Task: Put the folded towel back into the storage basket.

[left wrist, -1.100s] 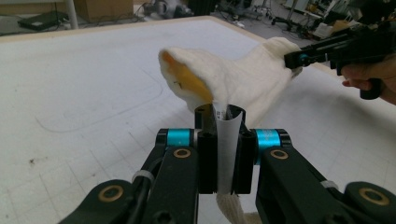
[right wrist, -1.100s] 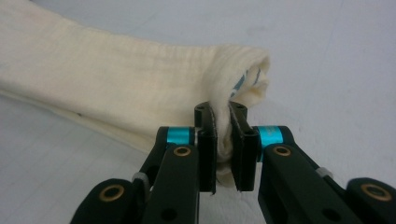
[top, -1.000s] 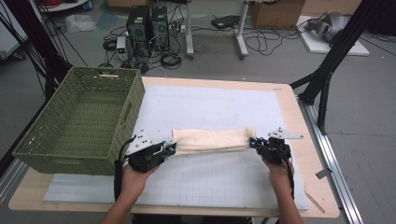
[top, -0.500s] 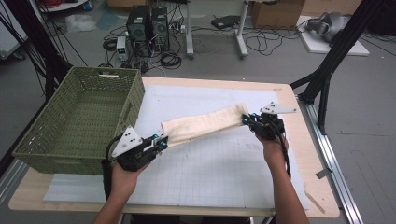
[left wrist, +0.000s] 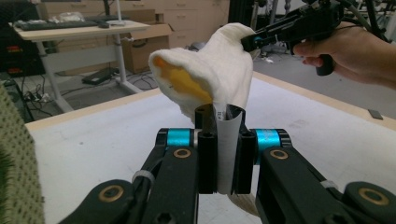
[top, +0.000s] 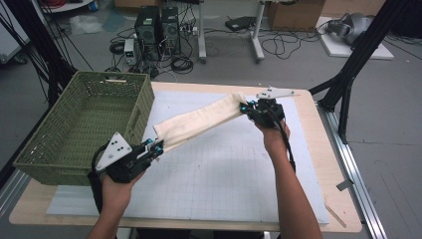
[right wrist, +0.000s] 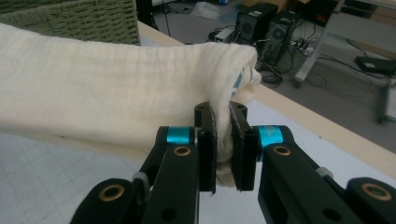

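Cream cloth [top: 199,121] hangs taut between your left gripper [top: 155,147] and right gripper [top: 245,107], both clamped on its ends; pull harder and an end may slip free.

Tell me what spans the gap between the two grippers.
In the high view, a folded cream cloth stretches between the left gripper and right gripper, each clamped on one end.
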The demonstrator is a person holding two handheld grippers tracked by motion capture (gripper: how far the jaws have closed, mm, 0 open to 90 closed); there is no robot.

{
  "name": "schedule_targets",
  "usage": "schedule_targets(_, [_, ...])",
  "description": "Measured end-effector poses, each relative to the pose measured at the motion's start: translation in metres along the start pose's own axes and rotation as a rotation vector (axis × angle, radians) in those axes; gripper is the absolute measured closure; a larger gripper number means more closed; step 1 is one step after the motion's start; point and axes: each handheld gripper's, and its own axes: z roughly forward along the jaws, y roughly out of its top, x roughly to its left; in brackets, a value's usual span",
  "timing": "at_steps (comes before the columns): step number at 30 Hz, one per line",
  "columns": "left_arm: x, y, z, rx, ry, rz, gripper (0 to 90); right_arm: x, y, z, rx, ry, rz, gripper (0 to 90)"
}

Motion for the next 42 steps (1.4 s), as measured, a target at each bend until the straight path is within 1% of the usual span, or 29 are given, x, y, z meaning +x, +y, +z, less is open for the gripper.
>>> schedule_targets(1, [0.001,0.001,-0.002,-0.003,0.004,-0.001,83.8,0.001,0.003,0.003,0.005,0.009,0.009,82.9])
schedule_targets(4, [0.004,0.001,-0.008,-0.007,0.022,0.007,83.9,0.005,0.014,0.012,0.002,0.015,-0.012,82.9])
schedule_targets(6, [0.007,0.001,-0.011,-0.008,0.028,0.008,84.0,0.007,0.022,0.018,-0.008,0.024,-0.015,82.9])
schedule_targets(9, [0.008,0.002,-0.015,-0.008,0.040,0.019,84.1,0.009,0.033,0.029,-0.003,0.031,-0.020,82.9])
schedule_targets(11, [0.010,0.003,-0.019,-0.019,0.053,0.022,84.1,0.012,0.040,0.035,-0.015,0.032,-0.026,82.9])
schedule_targets(13, [0.013,0.005,-0.024,-0.028,0.065,0.022,84.1,0.016,0.048,0.041,-0.022,0.042,-0.029,82.9])
schedule_targets(15, [0.017,0.006,-0.029,-0.040,0.078,0.012,84.1,0.020,0.056,0.047,-0.027,0.050,-0.045,82.9])
schedule_targets(18, [0.023,0.007,-0.036,-0.053,0.101,0.001,84.1,0.026,0.066,0.057,-0.032,0.060,-0.055,82.9])
schedule_targets(20, [0.026,0.007,-0.041,-0.054,0.122,0.011,84.1,0.032,0.073,0.065,-0.037,0.063,-0.074,82.9])
schedule_targets(21, [0.027,0.008,-0.043,-0.060,0.129,0.008,84.1,0.035,0.076,0.068,-0.049,0.065,-0.083,82.9])
schedule_targets(23, [0.028,0.009,-0.049,-0.067,0.137,0.004,84.1,0.039,0.083,0.076,-0.057,0.077,-0.083,82.9])
schedule_targets(24, [0.028,0.010,-0.052,-0.066,0.144,0.010,84.1,0.042,0.086,0.080,-0.057,0.081,-0.082,82.9])
schedule_targets(25, [0.028,0.010,-0.055,-0.064,0.153,0.017,84.1,0.045,0.091,0.085,-0.050,0.087,-0.092,82.9])
schedule_targets(26, [0.028,0.010,-0.058,-0.060,0.163,0.023,84.1,0.048,0.094,0.089,-0.058,0.092,-0.104,82.9])
schedule_targets(28, [0.027,0.005,-0.065,-0.056,0.183,0.029,84.2,0.055,0.102,0.097,-0.061,0.110,-0.103,82.9])
schedule_targets(29, [0.029,0.005,-0.066,-0.054,0.190,0.022,84.2,0.059,0.106,0.103,-0.052,0.121,-0.114,82.9])
schedule_targets(30, [0.031,0.005,-0.069,-0.055,0.199,0.016,84.2,0.064,0.110,0.108,-0.045,0.121,-0.130,82.9])
schedule_targets(31, [0.033,0.005,-0.073,-0.064,0.209,0.013,84.2,0.068,0.114,0.113,-0.048,0.126,-0.140,82.9])
schedule_targets(33, [0.037,0.006,-0.078,-0.069,0.224,0.011,84.2,0.074,0.121,0.122,-0.053,0.137,-0.141,82.9])
schedule_targets(35, [0.041,0.006,-0.084,-0.073,0.247,0.010,84.2,0.081,0.128,0.131,-0.046,0.148,-0.150,82.9])
schedule_targets(38, [0.048,0.004,-0.093,-0.074,0.277,0.000,84.2,0.094,0.139,0.145,-0.047,0.161,-0.175,82.9])
schedule_targets(42, [0.056,0.003,-0.106,-0.081,0.311,-0.017,84.2,0.110,0.153,0.163,-0.044,0.190,-0.198,83.0])
